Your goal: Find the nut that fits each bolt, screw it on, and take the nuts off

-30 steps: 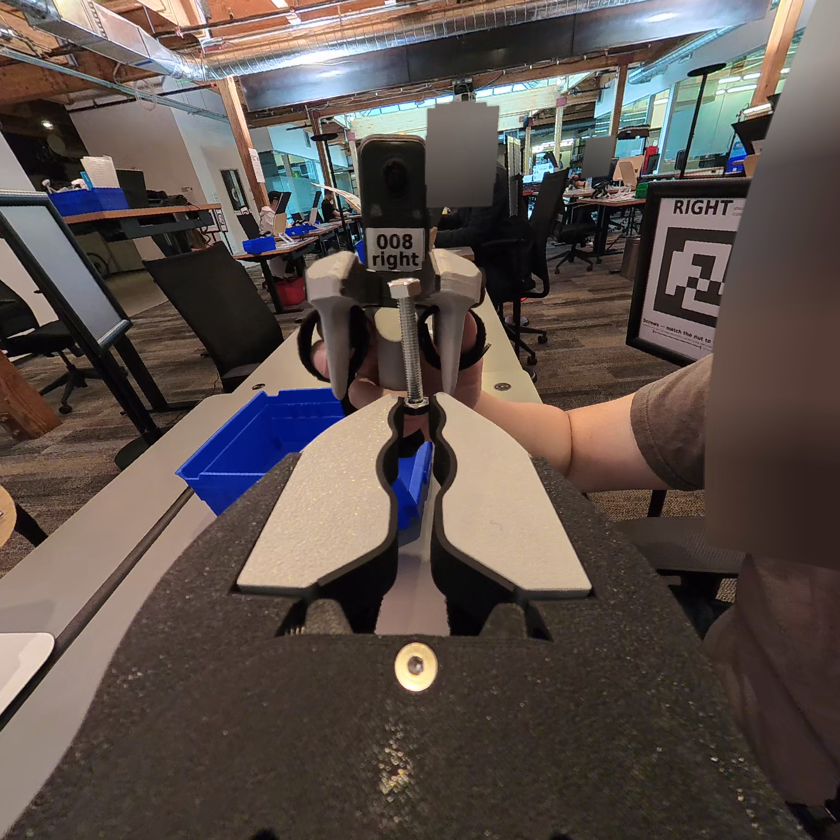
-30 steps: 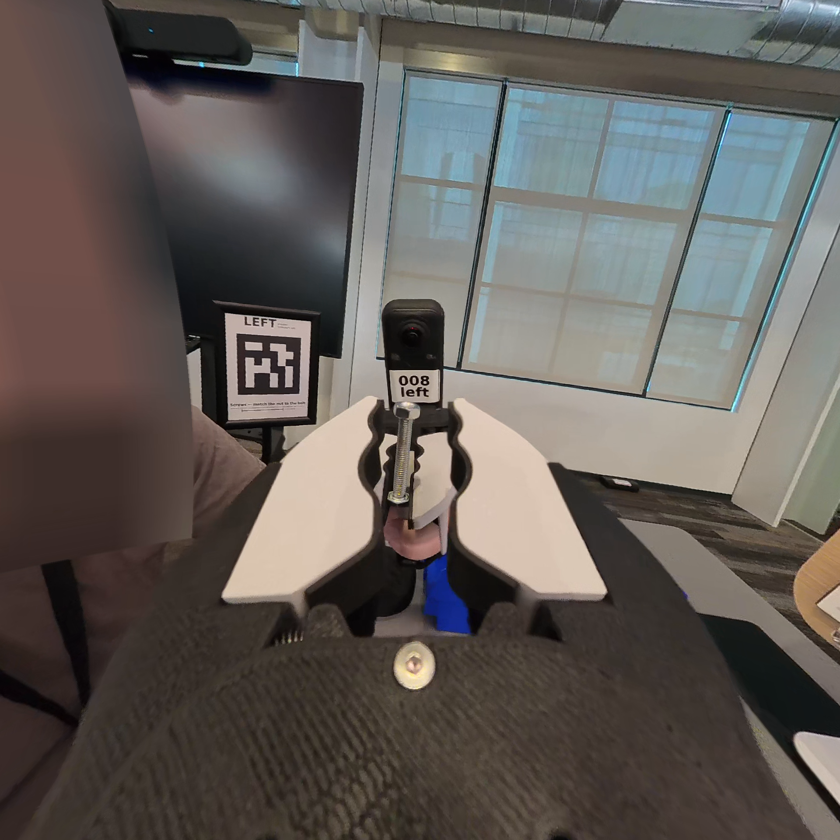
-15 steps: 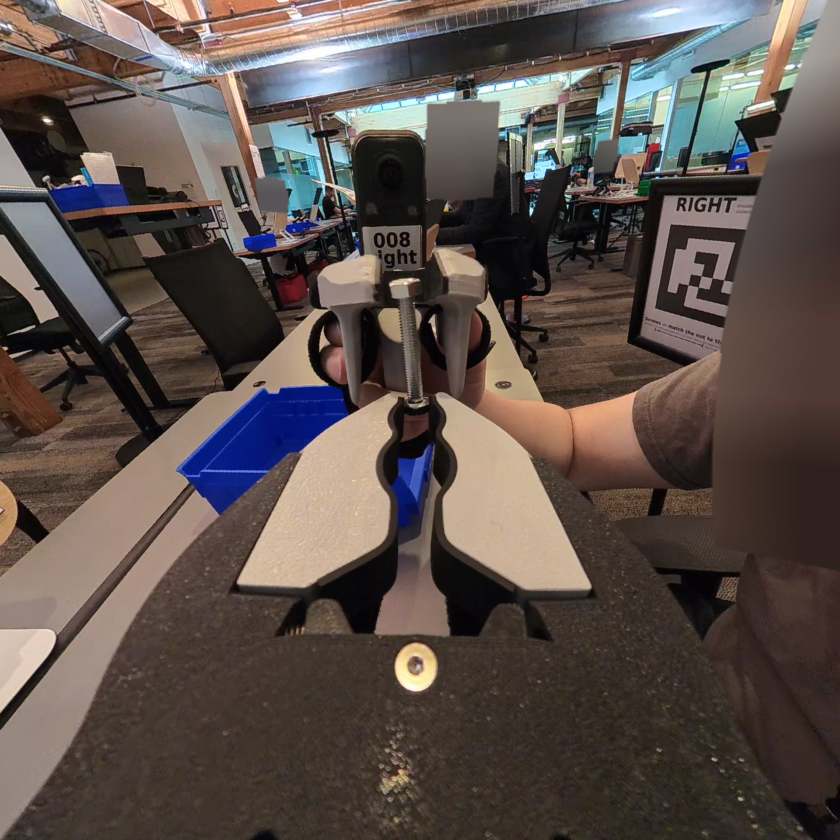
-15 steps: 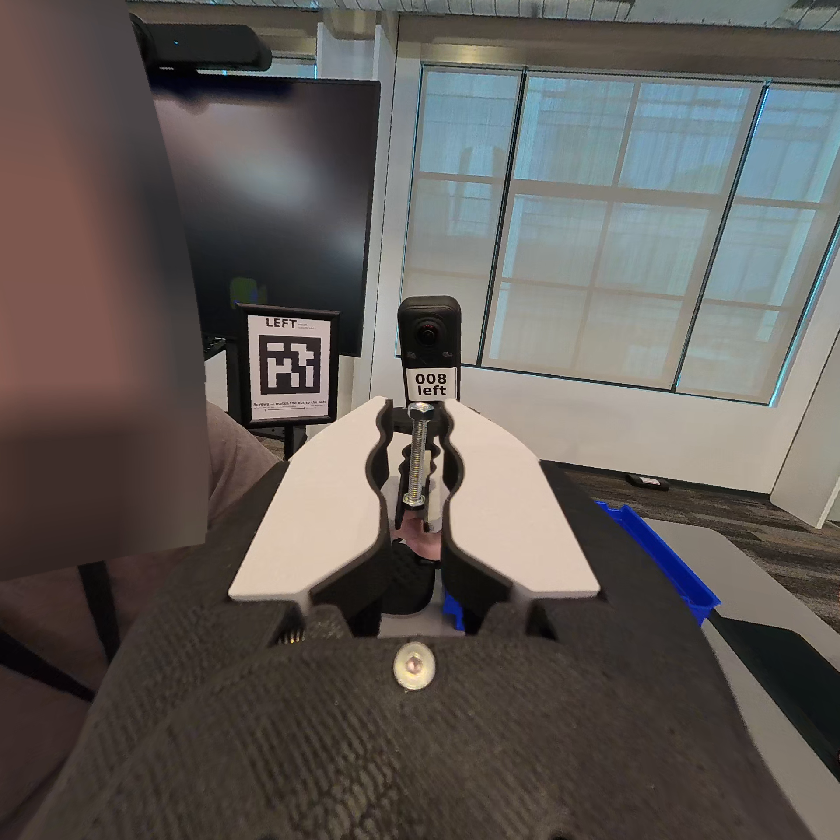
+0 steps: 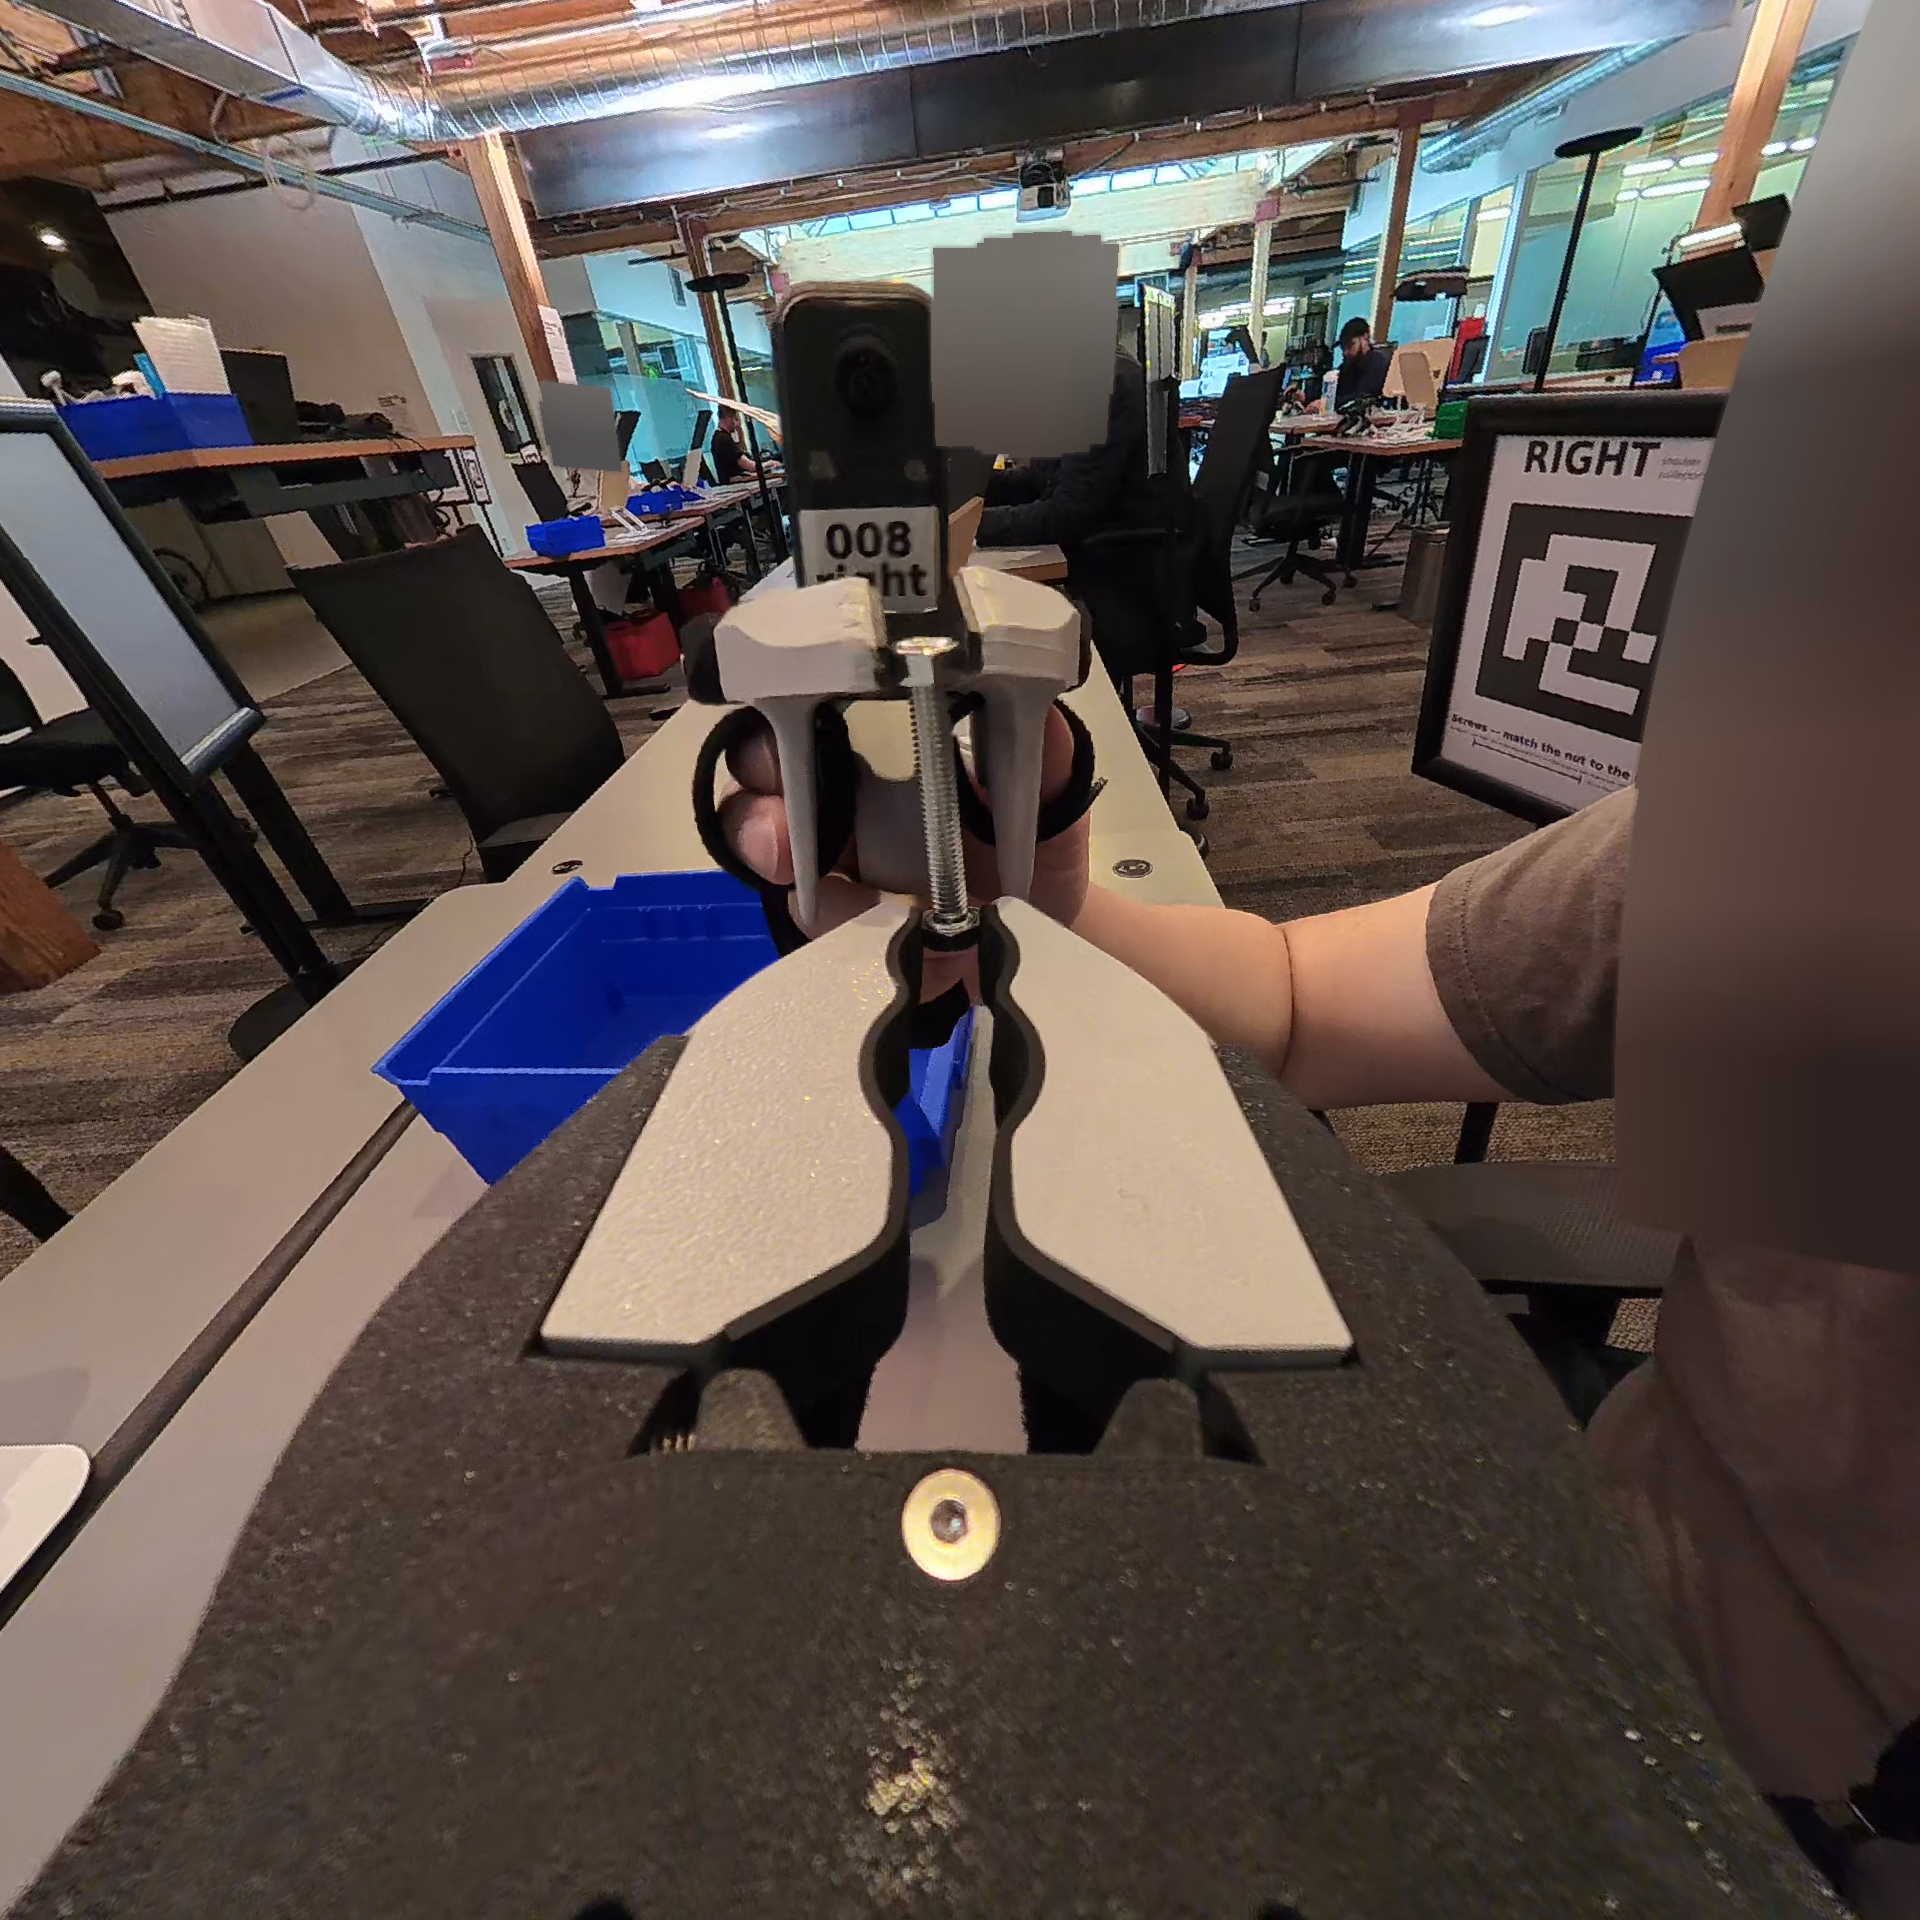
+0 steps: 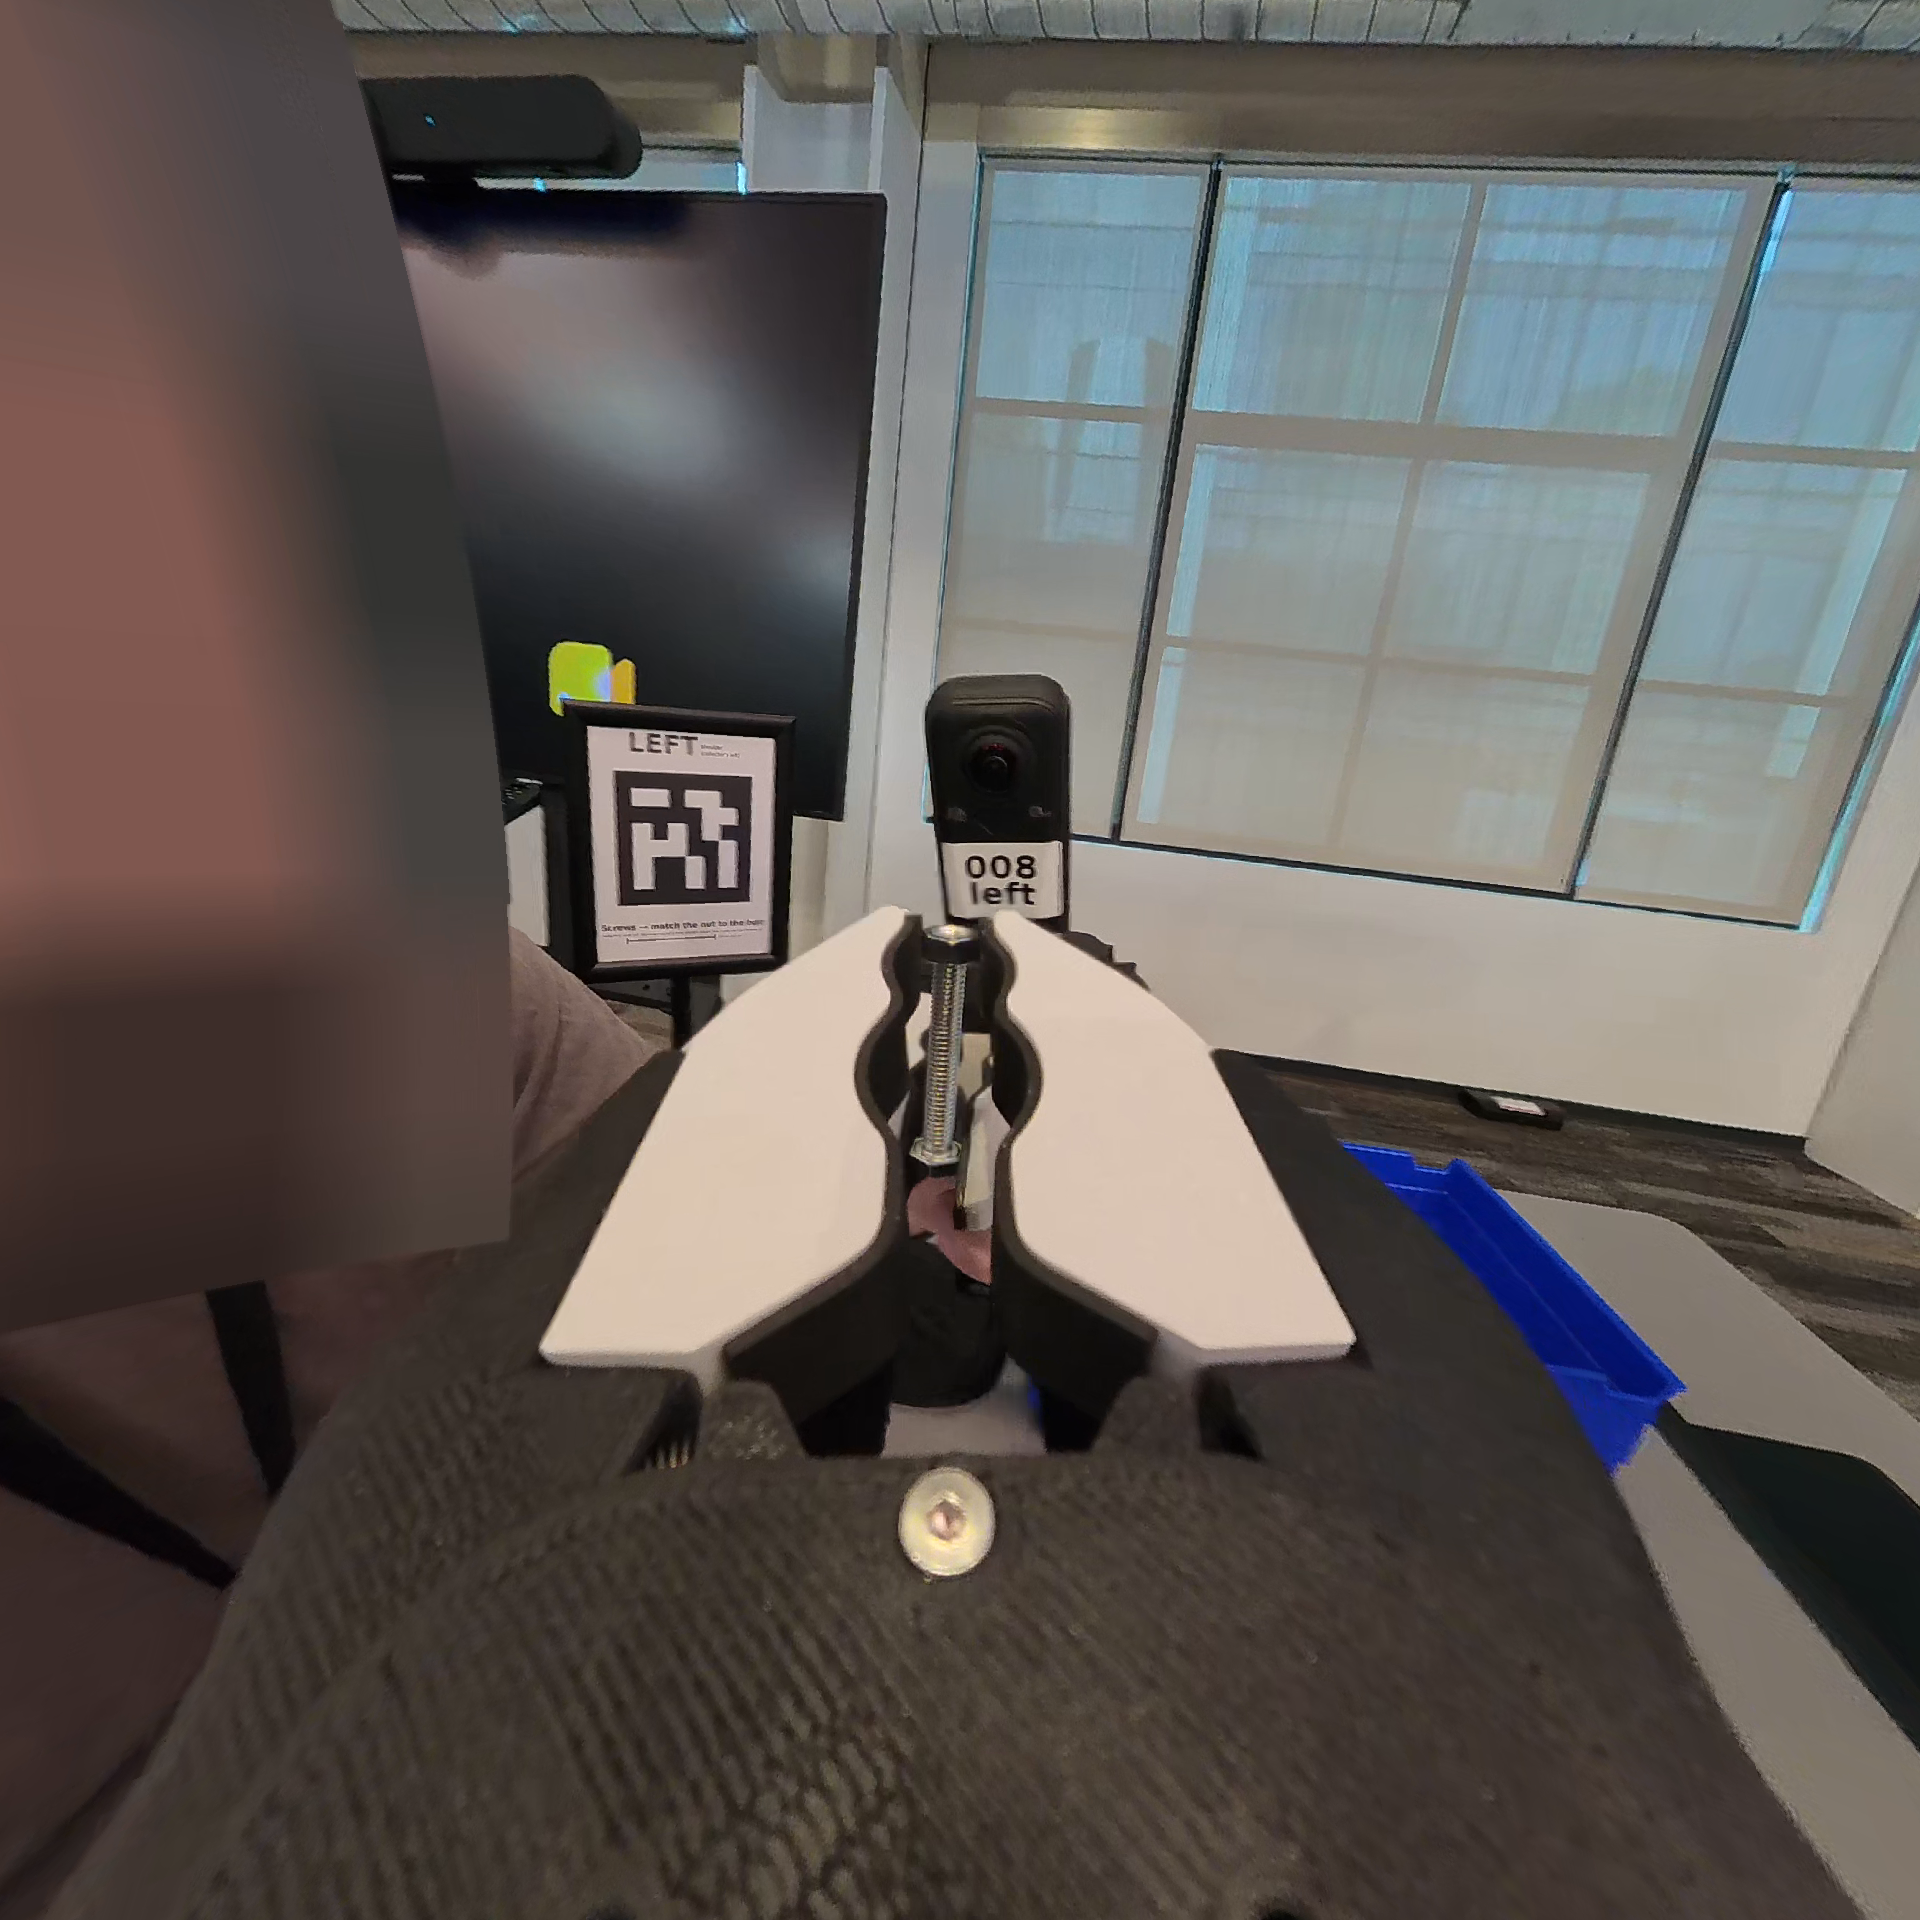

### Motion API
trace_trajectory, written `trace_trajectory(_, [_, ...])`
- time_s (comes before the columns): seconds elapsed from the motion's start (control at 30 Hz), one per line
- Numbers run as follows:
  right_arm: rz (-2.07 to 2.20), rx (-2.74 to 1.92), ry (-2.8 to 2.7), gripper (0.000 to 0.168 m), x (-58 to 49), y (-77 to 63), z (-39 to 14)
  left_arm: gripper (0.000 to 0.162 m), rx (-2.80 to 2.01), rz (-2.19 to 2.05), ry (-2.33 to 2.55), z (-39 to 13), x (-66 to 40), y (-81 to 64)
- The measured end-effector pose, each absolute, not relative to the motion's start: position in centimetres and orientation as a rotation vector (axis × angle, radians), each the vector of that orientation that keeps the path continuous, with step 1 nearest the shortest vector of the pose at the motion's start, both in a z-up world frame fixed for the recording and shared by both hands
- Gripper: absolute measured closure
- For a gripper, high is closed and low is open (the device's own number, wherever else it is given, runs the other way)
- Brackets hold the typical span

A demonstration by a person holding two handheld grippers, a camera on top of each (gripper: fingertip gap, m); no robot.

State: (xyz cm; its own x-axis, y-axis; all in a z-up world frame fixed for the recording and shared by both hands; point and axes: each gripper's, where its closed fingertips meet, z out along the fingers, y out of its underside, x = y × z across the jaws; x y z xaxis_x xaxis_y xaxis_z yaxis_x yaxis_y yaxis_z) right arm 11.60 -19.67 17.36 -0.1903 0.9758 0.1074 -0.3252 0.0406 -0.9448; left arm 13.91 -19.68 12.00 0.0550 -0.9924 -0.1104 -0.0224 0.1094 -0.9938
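Note:
A long silver bolt [image 5: 938,790] spans the gap between my two grippers, which face each other above the table. My left gripper [image 5: 948,927] is shut on a small nut [image 5: 948,921] at the bolt's threaded end. My right gripper [image 6: 948,940] is shut on the bolt's head [image 6: 948,938]; the shaft runs down between its fingers to the nut [image 6: 935,1149]. In the left wrist view the right gripper [image 5: 928,652] shows from the front, with a person's hand behind it. In the right wrist view the left gripper's fingers are mostly hidden.
An open blue bin [image 5: 582,1018] stands on the grey table [image 5: 260,1195] below and left of the grippers; it also shows in the right wrist view [image 6: 1507,1278]. The person's forearm [image 5: 1247,997] reaches in from the right. Framed marker signs [image 5: 1569,613] [image 6: 681,831] stand beside the table. There is about 5 cm between the tips of the two grippers.
The right gripper has tilted and come a little closer to the left one, still holding the bolt's head. The blue bin has come into the right wrist view. Both grips are unchanged.

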Motion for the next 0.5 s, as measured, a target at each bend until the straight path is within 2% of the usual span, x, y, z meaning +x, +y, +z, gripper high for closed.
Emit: trace_trajectory(0.5, [2.054,-0.49,-1.342,0.157,13.6,-24.4,16.9,0.152,-1.057,-1.587,1.473,11.5,14.4,-25.8])
